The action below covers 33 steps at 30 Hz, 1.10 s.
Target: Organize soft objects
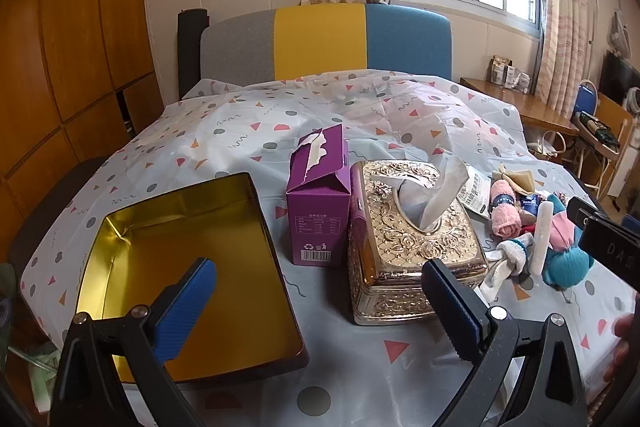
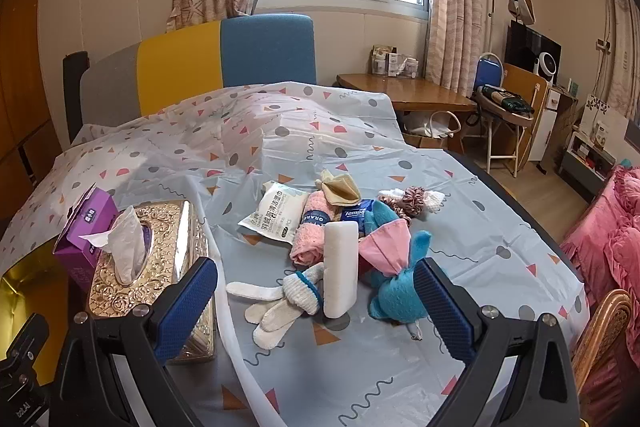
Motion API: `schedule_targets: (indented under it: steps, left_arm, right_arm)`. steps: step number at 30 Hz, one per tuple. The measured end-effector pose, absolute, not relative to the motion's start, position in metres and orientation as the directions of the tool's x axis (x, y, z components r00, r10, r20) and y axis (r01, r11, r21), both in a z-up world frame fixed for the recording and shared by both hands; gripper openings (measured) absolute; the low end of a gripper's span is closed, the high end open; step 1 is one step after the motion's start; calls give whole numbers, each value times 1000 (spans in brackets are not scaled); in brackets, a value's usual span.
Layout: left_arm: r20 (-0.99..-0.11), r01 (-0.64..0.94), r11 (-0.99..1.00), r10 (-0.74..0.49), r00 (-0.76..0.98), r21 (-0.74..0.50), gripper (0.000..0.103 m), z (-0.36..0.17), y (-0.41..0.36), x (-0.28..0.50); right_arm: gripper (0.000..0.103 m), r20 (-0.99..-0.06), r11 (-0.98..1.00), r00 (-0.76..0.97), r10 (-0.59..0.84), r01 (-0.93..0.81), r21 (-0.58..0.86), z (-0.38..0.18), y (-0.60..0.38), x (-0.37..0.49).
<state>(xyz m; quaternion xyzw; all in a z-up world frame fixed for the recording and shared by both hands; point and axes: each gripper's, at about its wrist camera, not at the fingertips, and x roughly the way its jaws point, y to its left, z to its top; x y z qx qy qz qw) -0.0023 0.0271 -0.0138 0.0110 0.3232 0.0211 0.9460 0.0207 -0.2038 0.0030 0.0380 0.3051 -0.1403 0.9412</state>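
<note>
A: Item one, right gripper [image 2: 316,301]: fingers spread wide, nothing between them. Left gripper [image 1: 320,301]: likewise spread and empty.

B: Nearest the right fingers?

A: White knit gloves [image 2: 280,301], lying just ahead between the fingertips. Limp, light; likely best pinched at the bunched cuff. Touching them, a white sponge block [image 2: 340,269] stands upright: light, springy, probably easy to tip; grip across its flat faces.

B: Beside the right-hand finger?

A: Blue plush toy [image 2: 394,293] with a pink cloth piece [image 2: 386,245] on it. Compressible, not slippery by the look.

B: Farther out?

A: Rolled pink towel [image 2: 310,231], wipes packet [image 2: 276,213], tan cloth [image 2: 340,189], scrunchie [image 2: 412,199].

B: And the left side?

A: Open gold tin [image 1: 120,227] under the left-hand finger, empty. Gold tissue box [image 1: 404,227] ahead of the right-hand finger, purple carton [image 1: 318,187] beyond.
</note>
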Motion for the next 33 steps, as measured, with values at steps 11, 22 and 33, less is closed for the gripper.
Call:
schedule_targets:
  steps: [11,22,33]
  left_arm:
    - [-613,-31,999,49,789,39,103,-15,25,-3]
    - [-614,-16,998,46,788,54,103,-16,19,-4]
    - [-616,17,997,36,787,80,103,-18,5,-2]
  right_arm:
    - [101,-578,951,774,-259,308,-13,5,-215,24]
    - [101,-554,932,773,-310,362,-17,10,-266,44]
    - [101,-617,869,718,-323,483,107,-26,-349,68]
